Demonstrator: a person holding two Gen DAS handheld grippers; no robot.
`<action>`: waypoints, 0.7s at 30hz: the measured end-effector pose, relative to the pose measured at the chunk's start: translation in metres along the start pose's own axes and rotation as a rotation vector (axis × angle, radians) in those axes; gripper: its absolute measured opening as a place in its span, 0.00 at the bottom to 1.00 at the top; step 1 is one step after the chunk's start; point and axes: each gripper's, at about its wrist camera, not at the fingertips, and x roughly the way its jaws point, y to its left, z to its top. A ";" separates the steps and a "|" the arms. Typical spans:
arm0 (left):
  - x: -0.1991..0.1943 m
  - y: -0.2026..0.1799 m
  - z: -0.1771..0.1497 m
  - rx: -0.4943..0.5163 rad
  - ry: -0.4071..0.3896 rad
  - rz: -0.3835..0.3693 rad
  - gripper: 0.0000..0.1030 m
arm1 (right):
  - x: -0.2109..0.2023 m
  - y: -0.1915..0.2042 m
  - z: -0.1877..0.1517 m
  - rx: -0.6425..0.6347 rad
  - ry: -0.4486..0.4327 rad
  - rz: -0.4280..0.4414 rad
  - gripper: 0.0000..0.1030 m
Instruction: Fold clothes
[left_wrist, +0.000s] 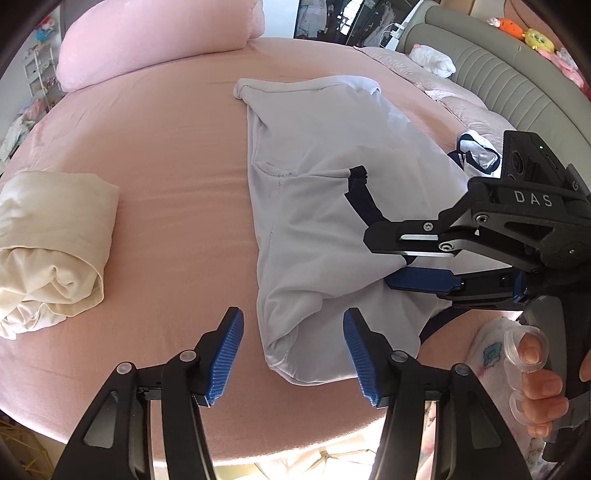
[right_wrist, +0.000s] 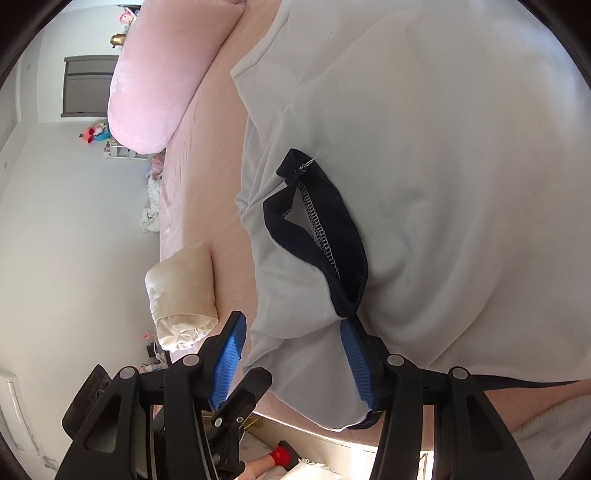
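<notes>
**Both tools slack over a folded white shirt on the pink bed**

While the white shirt (left_wrist: 317, 206) lies lengthwise down the middle of the pink bed (left_wrist: 166, 206), folded into a long narrow panel, both tools stand over its near end with their jaws parted. Seen from the left wrist, the left tool (left_wrist: 293, 354) straddles the shirt's near corner: its blue pads (left_wrist: 227, 354) stand to either side of the cloth and neither presses on it, so it is released. From the right comes the right tool (left_wrist: 402, 264), held in a person's hand (left_wrist: 539, 391) whose fingers pass through clear rings on the handle. One black finger lies above the shirt's near right edge and the blue-padded one below it. In the right wrist view the right tool (right_wrist: 293, 363) has the cloth's edge lying against its right-hand pad while the left-hand pad stands clear, so it is not clamping.

Navy trim (right_wrist: 325, 236) with a line of white stitching shows at an opening in the shirt, just ahead of the right tool. Well to the left of the shirt sits a cream bundle (left_wrist: 51, 251), rolled and folded. A large pink pillow (left_wrist: 147, 40) rests at the far end of the bed, and a grey padded headboard (left_wrist: 498, 77) with soft toys runs along the far right.
</notes>
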 end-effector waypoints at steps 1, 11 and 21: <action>0.001 -0.002 0.001 0.011 0.004 -0.002 0.52 | 0.002 -0.003 0.002 0.015 0.002 0.007 0.51; 0.015 -0.030 0.012 0.134 -0.046 -0.063 0.52 | 0.007 -0.010 0.012 0.074 -0.032 0.044 0.23; 0.029 -0.043 0.018 0.192 -0.036 -0.054 0.52 | -0.006 0.014 0.020 -0.006 -0.014 -0.001 0.08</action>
